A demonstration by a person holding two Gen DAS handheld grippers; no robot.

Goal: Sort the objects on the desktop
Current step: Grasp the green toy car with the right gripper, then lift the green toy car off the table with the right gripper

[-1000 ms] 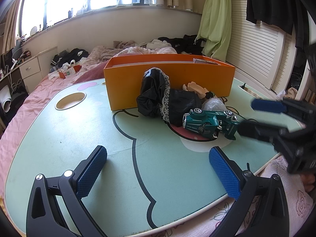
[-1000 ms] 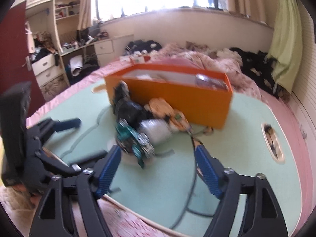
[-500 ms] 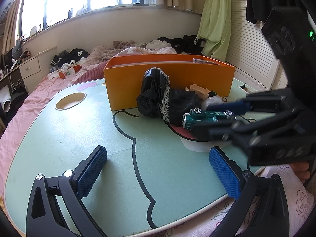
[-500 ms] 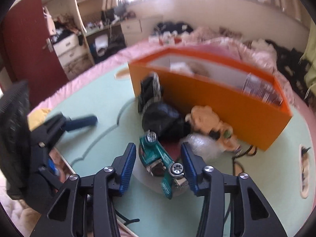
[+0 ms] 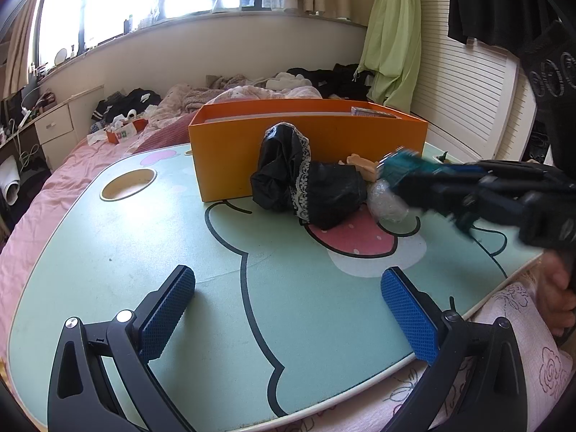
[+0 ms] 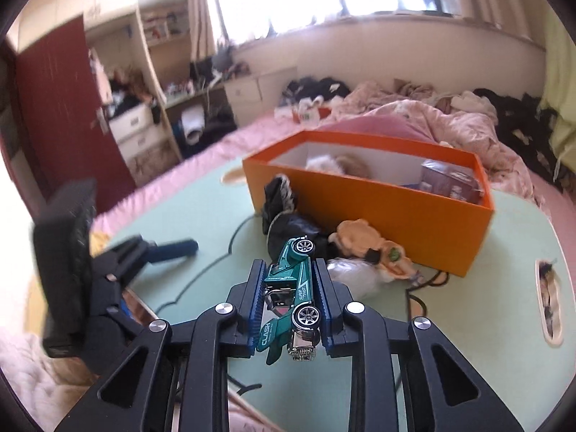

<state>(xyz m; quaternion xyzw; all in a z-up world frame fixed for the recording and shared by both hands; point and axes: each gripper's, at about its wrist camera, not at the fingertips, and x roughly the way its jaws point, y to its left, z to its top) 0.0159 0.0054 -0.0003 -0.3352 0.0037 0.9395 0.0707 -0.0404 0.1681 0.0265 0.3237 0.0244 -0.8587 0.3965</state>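
Mint-green cartoon-print table point(image 5: 108, 252): sorting partly done, judging by layout
Orange rectangular cardboard box point(image 6: 378, 198) already holds few items; only right wrist view shows inside
Black lace-trimmed cloth bundle point(image 5: 306, 187), tan plush toy point(image 6: 363, 239), clear plastic wad point(image 5: 387, 203) remain outside
Left gripper point(image 5: 288, 309): wide, empty
Right gripper point(image 6: 288, 304): jaws closing on green toy car point(image 6: 291, 280), lifted off table

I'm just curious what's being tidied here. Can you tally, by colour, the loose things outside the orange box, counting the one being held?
Green: 1, the toy car, between the closing jaws of the right gripper
Black: 1, the lace-trimmed cloth bundle
Tan: 1, the soft toy
Clear: 1, the crumpled plastic wrap
Total: 4
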